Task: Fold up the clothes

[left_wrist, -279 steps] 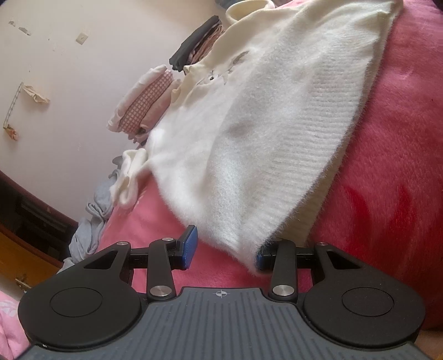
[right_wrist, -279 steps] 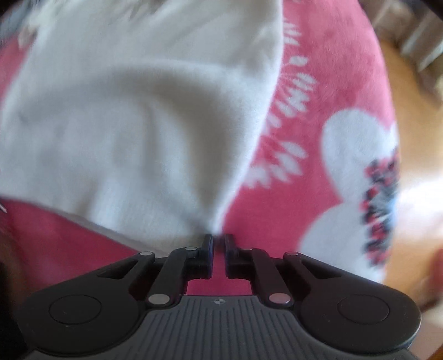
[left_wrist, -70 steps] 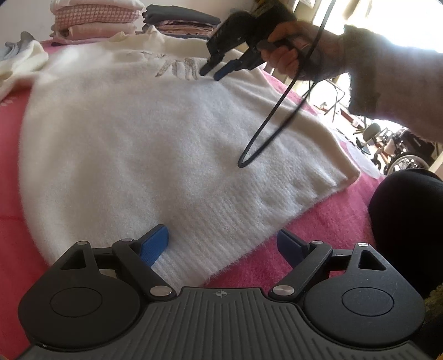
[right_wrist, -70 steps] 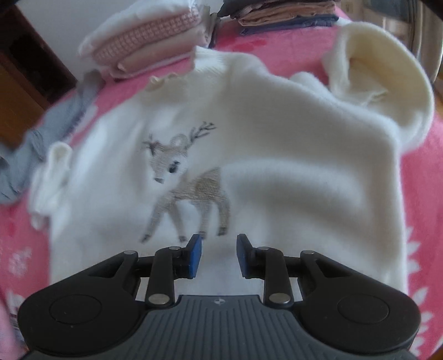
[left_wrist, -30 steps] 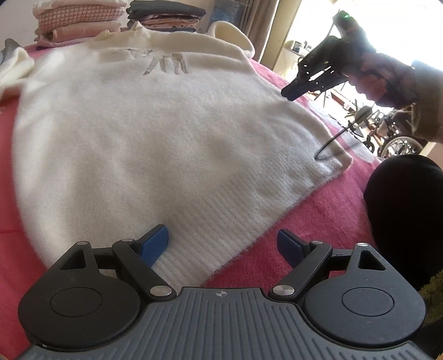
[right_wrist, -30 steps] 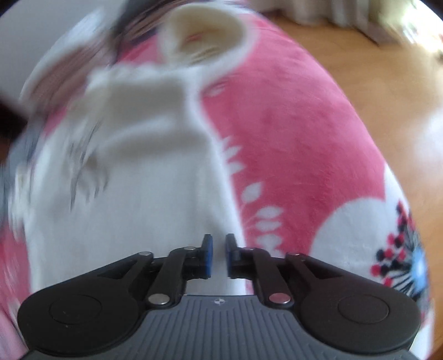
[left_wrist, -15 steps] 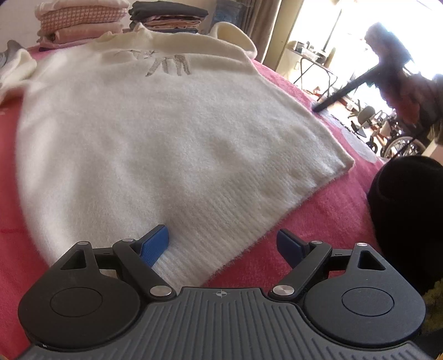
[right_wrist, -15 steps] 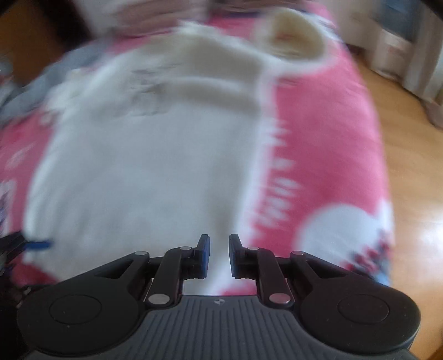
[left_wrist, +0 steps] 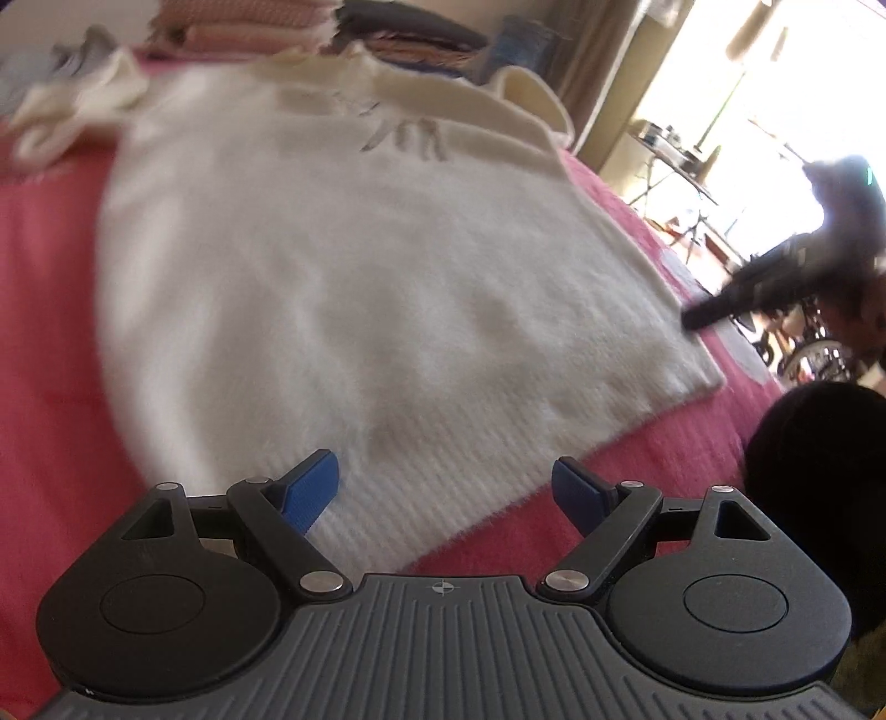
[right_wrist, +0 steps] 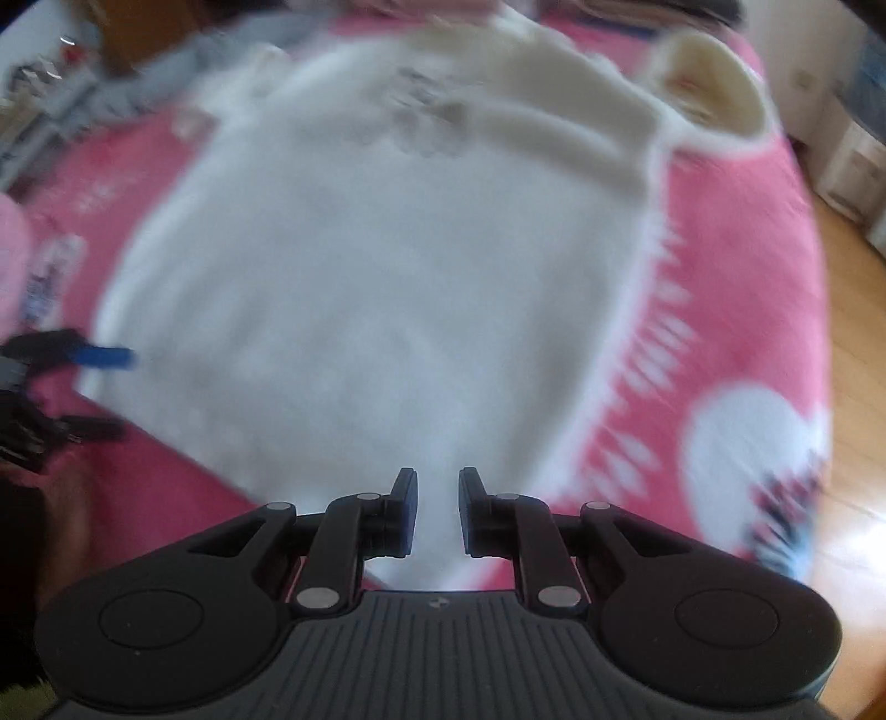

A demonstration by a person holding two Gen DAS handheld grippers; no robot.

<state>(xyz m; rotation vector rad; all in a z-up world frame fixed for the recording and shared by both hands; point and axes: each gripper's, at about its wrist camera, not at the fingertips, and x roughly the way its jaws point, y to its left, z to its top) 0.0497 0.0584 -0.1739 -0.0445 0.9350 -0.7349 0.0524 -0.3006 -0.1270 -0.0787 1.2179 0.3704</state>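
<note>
One white fuzzy sweater (left_wrist: 354, 288) lies flat; its sleeve, apparently, now folded across. Left gripper (left_wrist: 446, 487) spread wide, right gripper (right_wrist: 437, 512) narrowly parted, both empty.

A bed (right_wrist: 736, 232) covered by a pink blanket (left_wrist: 50, 310) with white flower and leaf prints carries everything. A white fuzzy sweater (left_wrist: 354, 277) lies spread flat across the blanket, ribbed hem toward the near edge, collar toward the far side, a grey print on its chest. One sleeve (left_wrist: 72, 105) lies bunched at the far left; the other (right_wrist: 714, 88) curls up at the far right. Behind the sweater sit stacks of folded clothes (left_wrist: 243, 22), and a grey garment (right_wrist: 144, 88) lies crumpled at the bed's far left edge. Beyond the bed is a wooden floor (right_wrist: 853, 399).
</note>
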